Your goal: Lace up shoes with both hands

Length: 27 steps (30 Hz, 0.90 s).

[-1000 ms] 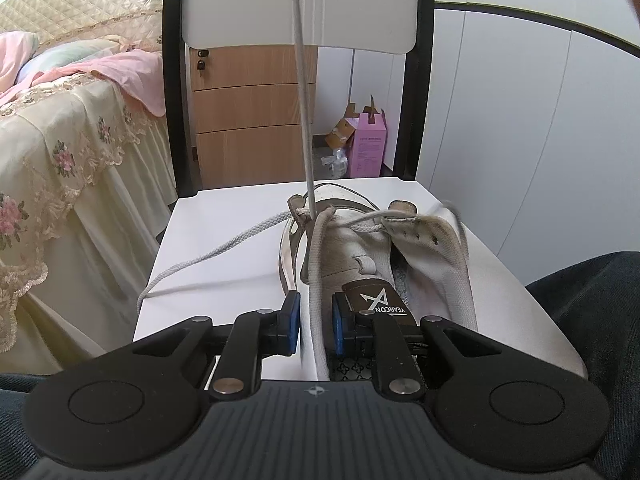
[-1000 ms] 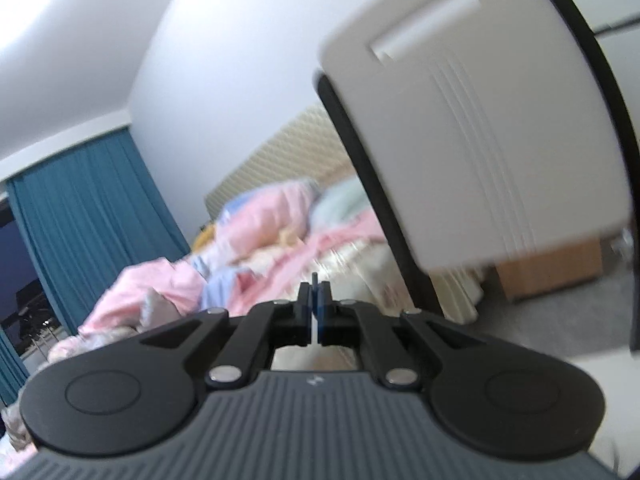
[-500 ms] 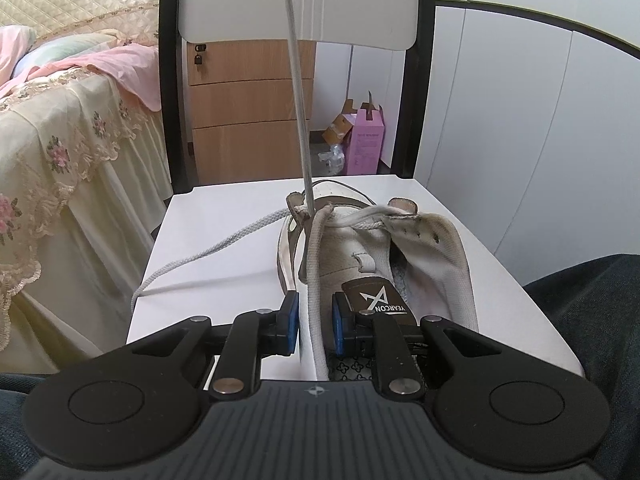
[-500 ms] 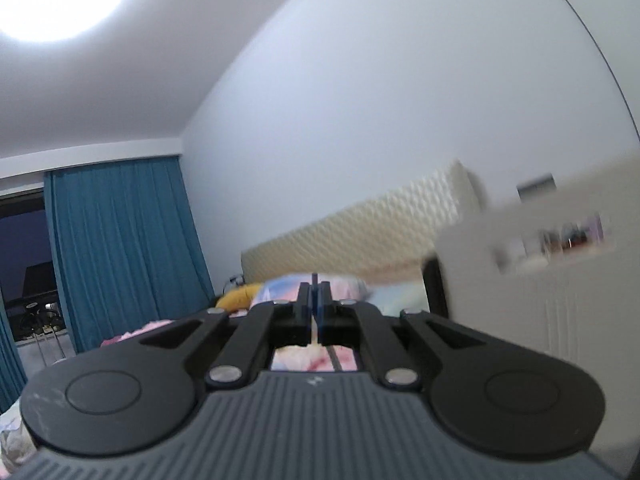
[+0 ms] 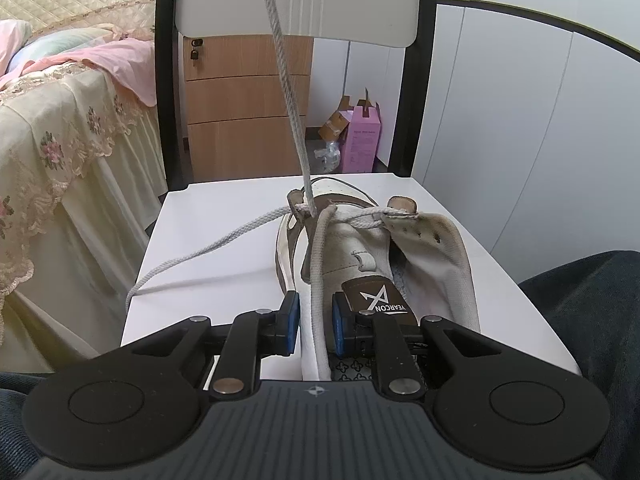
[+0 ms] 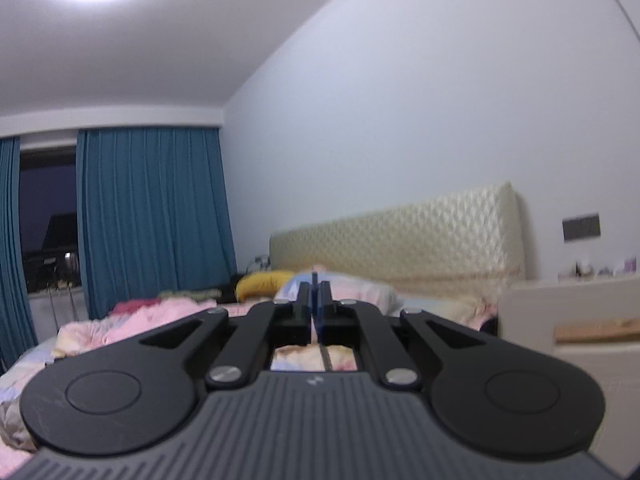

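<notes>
- The left gripper (image 5: 314, 322) sits at the heel end of the shoe (image 5: 372, 256), its pads pinching the shoe's near-side collar wall.
- The shoe lies on a white chair seat (image 5: 208, 240), toe pointing away.
- One lace end (image 5: 200, 252) trails left of the shoe across the seat.
- The other lace strand (image 5: 288, 92) rises taut from the shoe's far eyelets, out of view.
- The right gripper (image 6: 316, 300), jaws pressed together on a thin strand, faces a bed (image 6: 160, 316).
</notes>
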Tool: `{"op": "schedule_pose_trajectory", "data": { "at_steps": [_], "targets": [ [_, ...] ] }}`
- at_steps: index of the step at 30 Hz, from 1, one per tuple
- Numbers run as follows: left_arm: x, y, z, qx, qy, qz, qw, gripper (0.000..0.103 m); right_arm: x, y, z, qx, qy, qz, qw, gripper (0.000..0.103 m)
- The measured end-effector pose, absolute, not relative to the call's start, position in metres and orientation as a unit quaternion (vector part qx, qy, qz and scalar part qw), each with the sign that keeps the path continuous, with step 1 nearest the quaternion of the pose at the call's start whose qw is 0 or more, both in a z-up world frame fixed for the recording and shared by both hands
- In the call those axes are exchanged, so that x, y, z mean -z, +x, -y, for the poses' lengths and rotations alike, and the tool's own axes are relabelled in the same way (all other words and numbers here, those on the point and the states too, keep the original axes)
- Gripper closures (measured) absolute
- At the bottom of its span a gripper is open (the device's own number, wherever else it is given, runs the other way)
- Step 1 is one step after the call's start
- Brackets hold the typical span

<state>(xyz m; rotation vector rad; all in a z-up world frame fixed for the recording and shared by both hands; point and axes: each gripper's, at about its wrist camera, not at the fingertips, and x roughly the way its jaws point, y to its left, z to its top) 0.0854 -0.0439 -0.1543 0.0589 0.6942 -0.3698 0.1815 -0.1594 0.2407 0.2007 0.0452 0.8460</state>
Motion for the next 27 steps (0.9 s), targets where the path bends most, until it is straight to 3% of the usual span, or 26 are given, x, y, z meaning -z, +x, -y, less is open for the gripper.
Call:
{"op": "schedule_pose_trajectory", "data": {
  "at_steps": [13, 22, 23, 24, 25, 27],
  "targets": [
    [0.154, 0.085, 0.042, 0.175, 0.02, -0.339, 0.924, 0.082, -0.065, 0.196, 0.127, -0.388, 0.109, -0.23, 0.886, 0.099],
    [0.153, 0.085, 0.041, 0.176, 0.015, -0.341, 0.924, 0.082, 0.01, 0.174, 0.127, -0.352, 0.087, -0.34, 0.868, 0.097],
    [0.153, 0.085, 0.041, 0.176, 0.015, -0.341, 0.923, 0.082, 0.01, 0.176, 0.129, -0.346, 0.082, -0.346, 0.868, 0.084],
    [0.153, 0.085, 0.041, 0.176, 0.015, -0.341, 0.923, 0.082, 0.01, 0.177, 0.131, -0.341, 0.079, -0.352, 0.868, 0.057],
    [0.153, 0.085, 0.041, 0.176, 0.015, -0.341, 0.923, 0.082, 0.007, 0.176, 0.135, -0.34, 0.082, -0.35, 0.869, 0.051],
    [0.153, 0.085, 0.041, 0.176, 0.015, -0.341, 0.923, 0.082, 0.004, 0.172, 0.143, -0.338, 0.083, -0.348, 0.871, 0.051]
  ]
}}
